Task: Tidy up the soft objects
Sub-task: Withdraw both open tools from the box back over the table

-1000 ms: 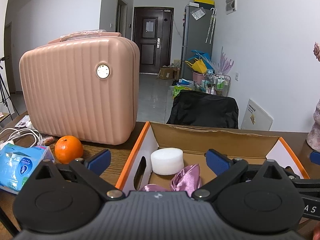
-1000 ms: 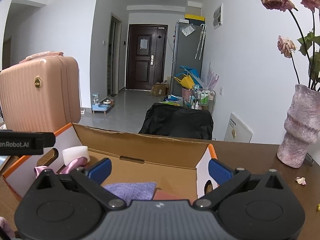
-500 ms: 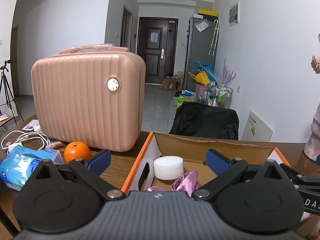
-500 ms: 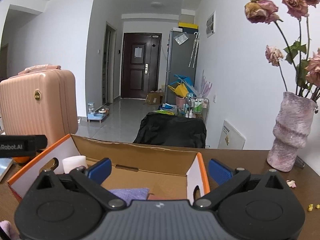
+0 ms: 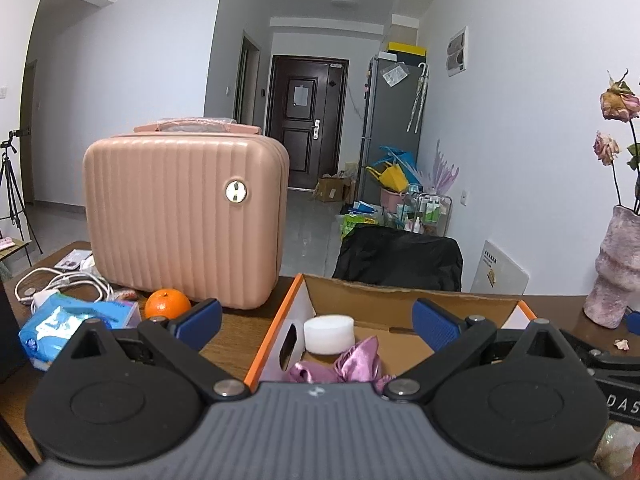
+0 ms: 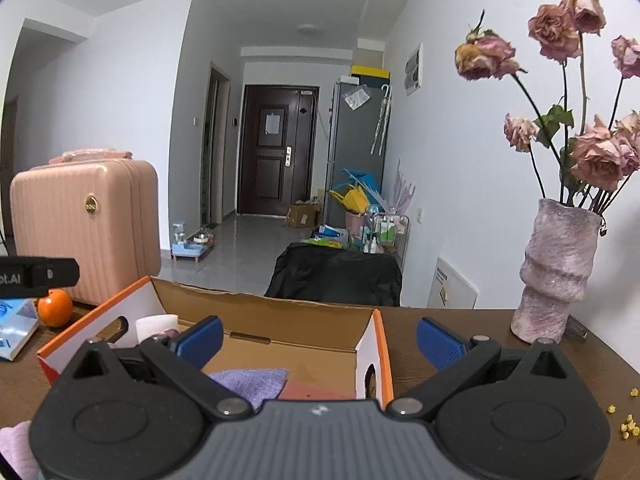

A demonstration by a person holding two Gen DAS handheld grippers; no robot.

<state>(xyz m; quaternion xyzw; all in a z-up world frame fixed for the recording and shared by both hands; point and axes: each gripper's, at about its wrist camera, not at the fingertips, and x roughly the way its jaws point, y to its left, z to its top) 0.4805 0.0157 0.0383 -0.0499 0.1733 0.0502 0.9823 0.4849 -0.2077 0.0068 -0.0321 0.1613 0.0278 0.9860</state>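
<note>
An open cardboard box (image 5: 384, 294) with orange edges sits on the brown table. Inside it lie a white foam puck (image 5: 329, 329) and a shiny purple fabric scrunchie (image 5: 358, 362). The right wrist view shows the same box (image 6: 260, 312) holding a lilac cloth (image 6: 250, 382) and a reddish flat piece (image 6: 316, 393). My left gripper (image 5: 316, 322) hangs open above the box's near left end, with nothing between its fingers. My right gripper (image 6: 318, 336) is open and empty over the box's near right end.
A pink ribbed suitcase (image 5: 180, 216) stands behind left, with an orange (image 5: 167, 303), a blue tissue pack (image 5: 72, 322) and white cables (image 5: 60, 282) beside it. A pink vase of dried roses (image 6: 554, 276) stands right. Yellow crumbs (image 6: 626, 426) dot the table.
Both grippers have risen and pulled back from the box, so the suitcase, box and vase look smaller and lower. Both stayed open and empty.
</note>
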